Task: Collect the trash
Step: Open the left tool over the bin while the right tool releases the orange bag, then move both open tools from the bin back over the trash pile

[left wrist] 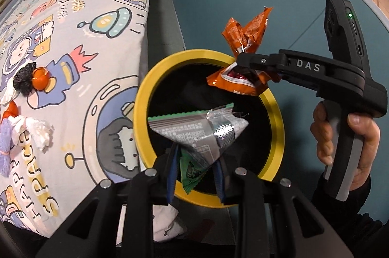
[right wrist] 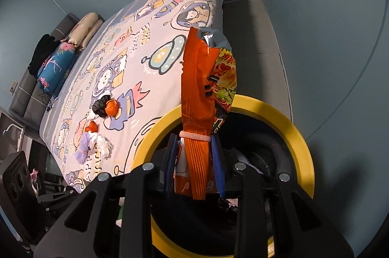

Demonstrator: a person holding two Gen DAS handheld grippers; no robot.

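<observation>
Below, both of your grippers hang over the round yellow-rimmed bin with a black inside point(left wrist: 143, 97), which stands on the floor just beside the bed's cartoon-printed grey duvet point(left wrist: 80, 43). On that duvet, at the left, more litter lies: a black crumpled bag touching an orange peel point(left wrist: 41, 79), and white tissue wads point(left wrist: 36, 129) beside a lilac scrap.

At centre, your left gripper point(left wrist: 195, 175) points steeply down, its blue-padded fingers point(left wrist: 171, 175) drawn narrow and pinching a crumpled silver foil wrapper with a green zigzag edge point(left wrist: 194, 129), which hangs over the bin's mouth.

To the right, your right gripper point(right wrist: 193, 166) holds a creased orange snack packet with a food picture on its face point(right wrist: 197, 92), its fingers point(right wrist: 170, 160) narrow and clamped on the gathered lower end, where a pale elastic band rings it. From the left wrist camera, the packet point(left wrist: 243, 39) sits over the bin's far rim, gripped sideways by the black tool, while your bare hand point(left wrist: 350, 136) wraps its grey handle, dark sleeve below.
</observation>
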